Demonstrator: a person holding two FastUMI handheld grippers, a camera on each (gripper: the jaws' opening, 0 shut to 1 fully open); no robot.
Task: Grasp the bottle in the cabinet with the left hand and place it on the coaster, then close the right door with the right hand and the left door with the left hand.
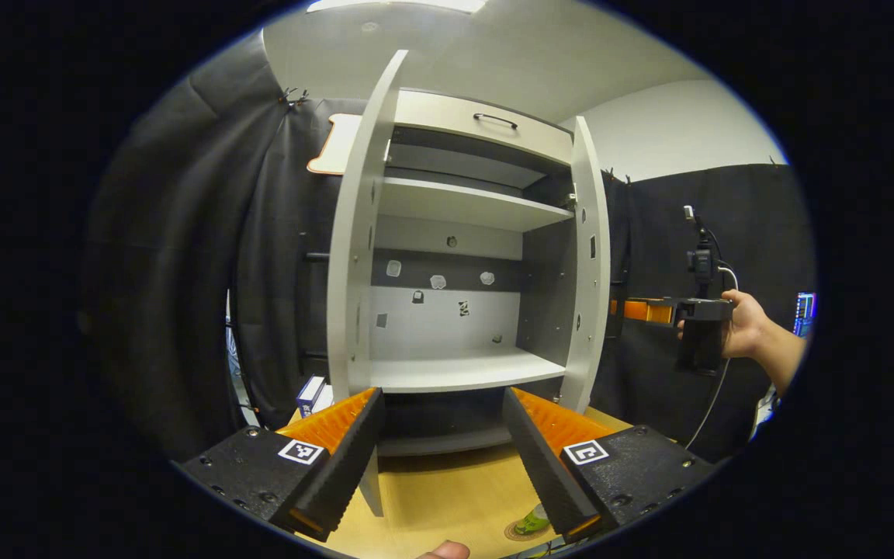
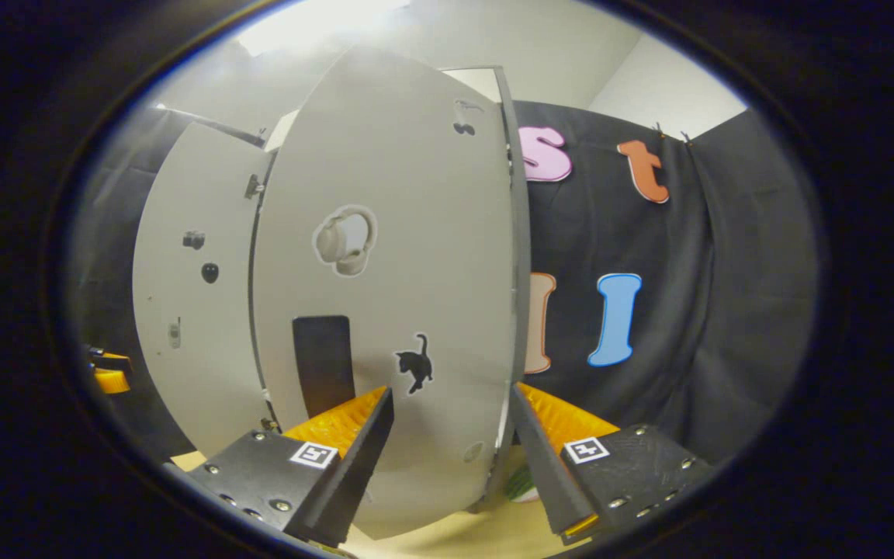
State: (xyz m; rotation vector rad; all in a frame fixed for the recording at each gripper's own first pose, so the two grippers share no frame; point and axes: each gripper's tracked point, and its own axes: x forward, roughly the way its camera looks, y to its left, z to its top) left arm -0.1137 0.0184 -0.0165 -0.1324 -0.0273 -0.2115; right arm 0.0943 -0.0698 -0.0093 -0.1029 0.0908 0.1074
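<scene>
- Left tool (image 1: pixel 442 450) gapes wide, facing the open cabinet (image 1: pixel 459 369); coaster (image 1: pixel 528 529) at five o'clock (bottle (image 1: pixel 532 520) on it).
- Right tool (image 2: pixel 451 458) spread wide before the right door (image 2: pixel 385 310).

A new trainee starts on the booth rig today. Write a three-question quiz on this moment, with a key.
1. True or false: the cabinet has its left door and its right door both standing open.
2. Where is the bottle? A) on a cabinet shelf B) on the coaster on the table C) on top of the cabinet
3. Fill in: the right claw points at the outer face of a door, and its jaws are ____.
Key: 1 true; 2 B; 3 open.
</scene>
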